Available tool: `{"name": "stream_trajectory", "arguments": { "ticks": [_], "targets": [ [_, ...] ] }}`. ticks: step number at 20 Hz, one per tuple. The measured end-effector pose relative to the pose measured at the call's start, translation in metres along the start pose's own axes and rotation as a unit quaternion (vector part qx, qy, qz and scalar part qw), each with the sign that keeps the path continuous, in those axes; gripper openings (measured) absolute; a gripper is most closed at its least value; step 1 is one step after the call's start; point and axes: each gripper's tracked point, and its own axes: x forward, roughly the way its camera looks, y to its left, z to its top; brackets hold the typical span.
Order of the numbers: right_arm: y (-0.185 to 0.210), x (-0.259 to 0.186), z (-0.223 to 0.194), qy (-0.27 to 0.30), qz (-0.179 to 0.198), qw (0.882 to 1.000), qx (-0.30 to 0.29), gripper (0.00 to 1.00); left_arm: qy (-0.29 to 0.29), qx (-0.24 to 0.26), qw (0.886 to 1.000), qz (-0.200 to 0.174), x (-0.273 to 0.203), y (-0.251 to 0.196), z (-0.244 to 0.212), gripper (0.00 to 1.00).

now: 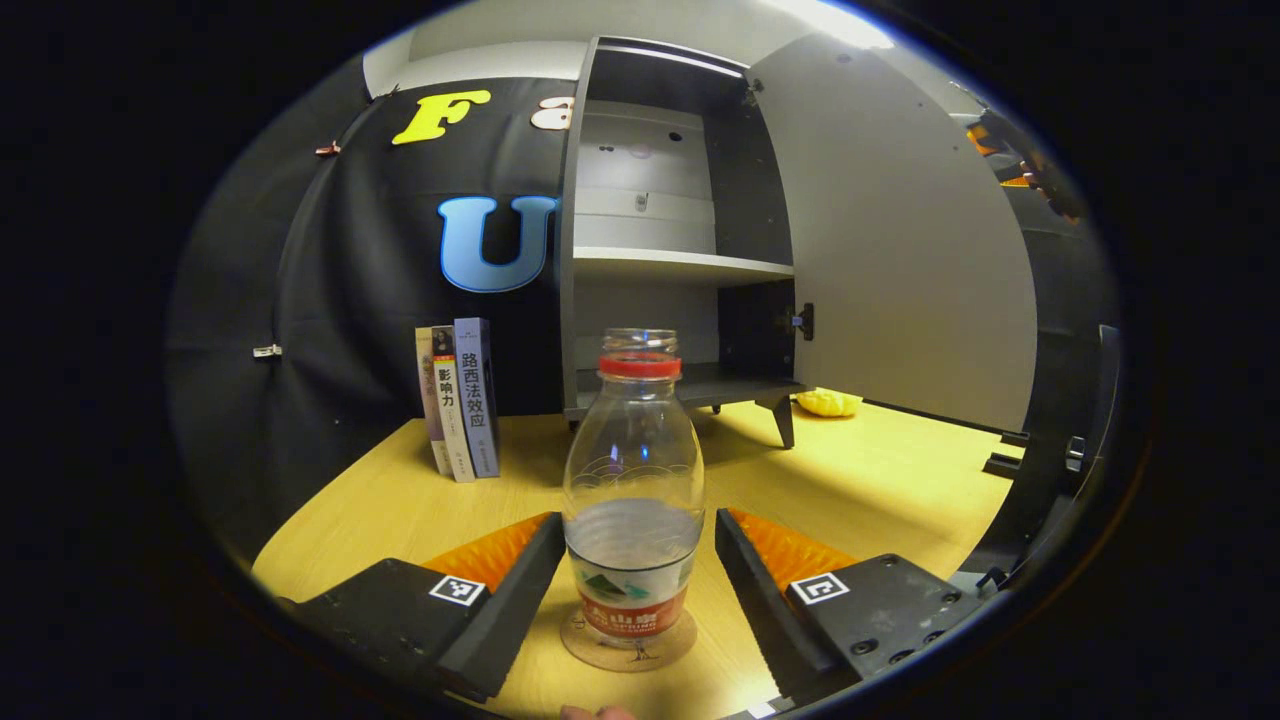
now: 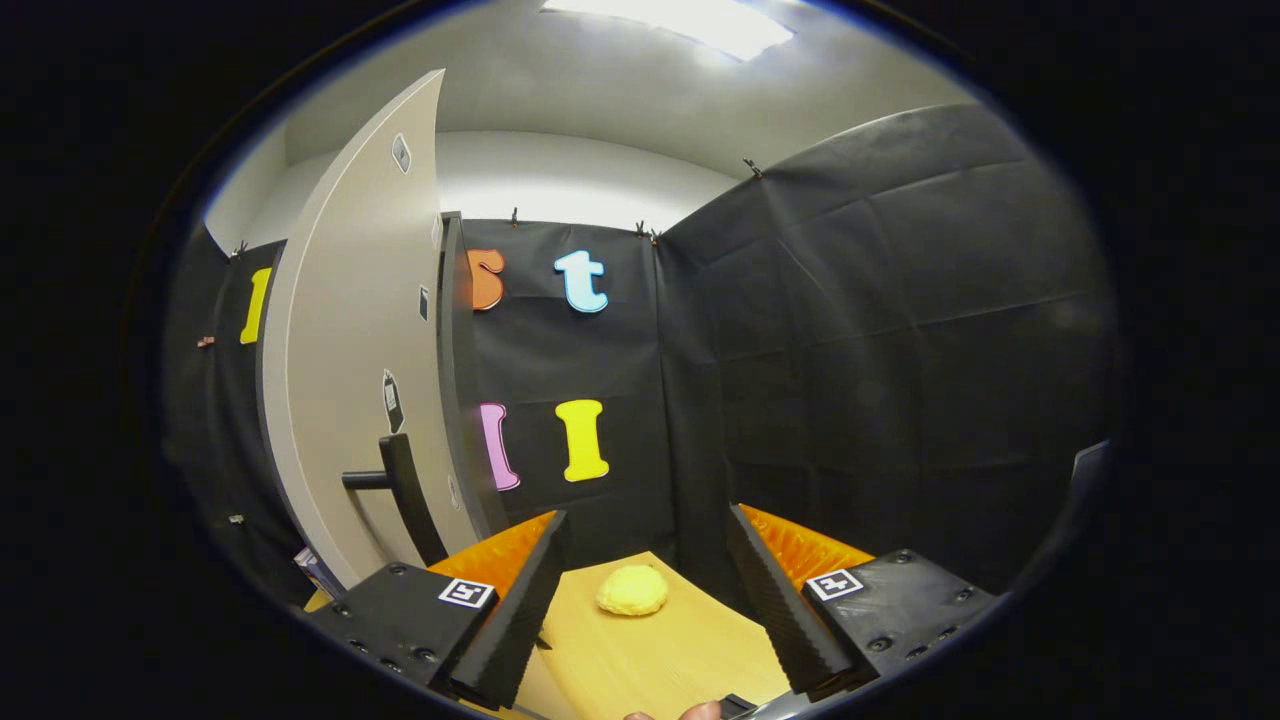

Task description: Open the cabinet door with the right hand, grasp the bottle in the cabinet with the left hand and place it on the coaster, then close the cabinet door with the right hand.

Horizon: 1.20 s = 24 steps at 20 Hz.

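Left gripper view shows the grey cabinet [image 1: 680, 240] with its flat door [image 1: 900, 240] open and its shelves bare, so only closing remains. In front of the cabinet, the clear ribbed bottle [image 1: 633, 500] stands on the round cork coaster [image 1: 628, 645], between the released left claw [image 1: 640, 585]. Right of the cabinet, the right claw [image 2: 645, 600] hangs spread and empty near the door handle [image 2: 400, 490].

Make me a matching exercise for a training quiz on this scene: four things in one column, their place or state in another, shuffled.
Things:
1. clear plastic bottle with red cap
2. grey cabinet door
3. three upright books
4. yellow lumpy object

Places or states:
A. swung open
B. standing on the round cork coaster
C. lying on the table near the cabinet's foot
D. left of the cabinet, against the cloth wall

Pairs: 1-B, 2-A, 3-D, 4-C
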Motion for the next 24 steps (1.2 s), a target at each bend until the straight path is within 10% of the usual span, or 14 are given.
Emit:
{"name": "stream_trajectory", "arguments": {
  "ticks": [24],
  "targets": [
    [0.033,0.009,-0.005,0.011,0.072,0.996,-0.047,0.95,-0.047,-0.051,0.984,0.164,-0.085,0.052,0.309,0.95]
  ]
}}
